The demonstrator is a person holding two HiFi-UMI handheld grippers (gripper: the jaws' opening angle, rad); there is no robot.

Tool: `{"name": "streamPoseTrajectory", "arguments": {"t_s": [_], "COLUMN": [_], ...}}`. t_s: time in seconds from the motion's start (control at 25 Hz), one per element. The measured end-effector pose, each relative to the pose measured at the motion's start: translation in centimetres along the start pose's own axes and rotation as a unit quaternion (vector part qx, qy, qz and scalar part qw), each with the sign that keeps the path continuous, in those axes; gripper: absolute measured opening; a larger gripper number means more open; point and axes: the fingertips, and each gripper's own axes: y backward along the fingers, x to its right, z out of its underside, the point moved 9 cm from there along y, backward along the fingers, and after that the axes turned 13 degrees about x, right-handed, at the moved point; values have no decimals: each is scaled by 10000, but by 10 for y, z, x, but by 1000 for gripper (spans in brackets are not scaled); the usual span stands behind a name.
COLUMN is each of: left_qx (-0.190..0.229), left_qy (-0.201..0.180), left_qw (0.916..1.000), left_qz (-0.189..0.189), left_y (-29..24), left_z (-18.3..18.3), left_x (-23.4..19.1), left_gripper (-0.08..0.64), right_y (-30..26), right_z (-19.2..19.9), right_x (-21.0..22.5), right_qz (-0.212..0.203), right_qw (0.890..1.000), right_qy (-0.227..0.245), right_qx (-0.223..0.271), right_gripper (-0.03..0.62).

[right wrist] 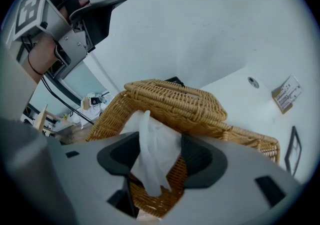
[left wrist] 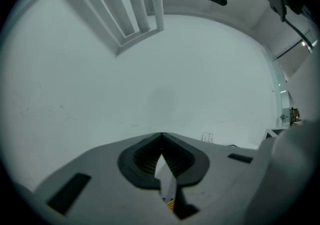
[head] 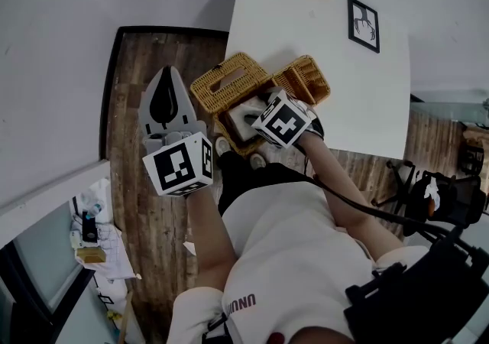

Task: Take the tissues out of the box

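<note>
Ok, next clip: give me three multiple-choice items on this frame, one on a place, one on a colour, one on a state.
1. Where is the left gripper?
A) over the brown wooden floor, beside the white table
B) inside a woven box
C) on a framed picture

2. What colour is the thin paper tissue between the right gripper's jaws?
A) blue
B) white
C) yellow

3. How do the left gripper's jaws stand?
A) wide apart
B) shut on a tissue
C) together, nothing between them

Answers:
1 A: the head view shows it above the floor planks, off the table.
2 B: the right gripper view shows a white tissue coming out of the tan woven wicker box.
3 C: the left gripper view shows the tips meeting, with only the pale wall beyond.
</note>
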Motion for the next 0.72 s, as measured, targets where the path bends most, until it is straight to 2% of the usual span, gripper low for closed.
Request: {"name": "streamPoseTrajectory", "arguments": {"t_s": [0.72], "left_qx": [-48], "left_qy": [36], "left_qw": [9999], "left_qz": [-82], "left_y": [3], "left_z": [4], "left_x": [-2], "left_gripper": [14], "right_y": [-6], "right_z": [-2], "right_x": [-4], "right_qz": [-137], "right_qw": [9996], "right_qy": [58], "right_qx": [-226], "right_gripper": [230]}}
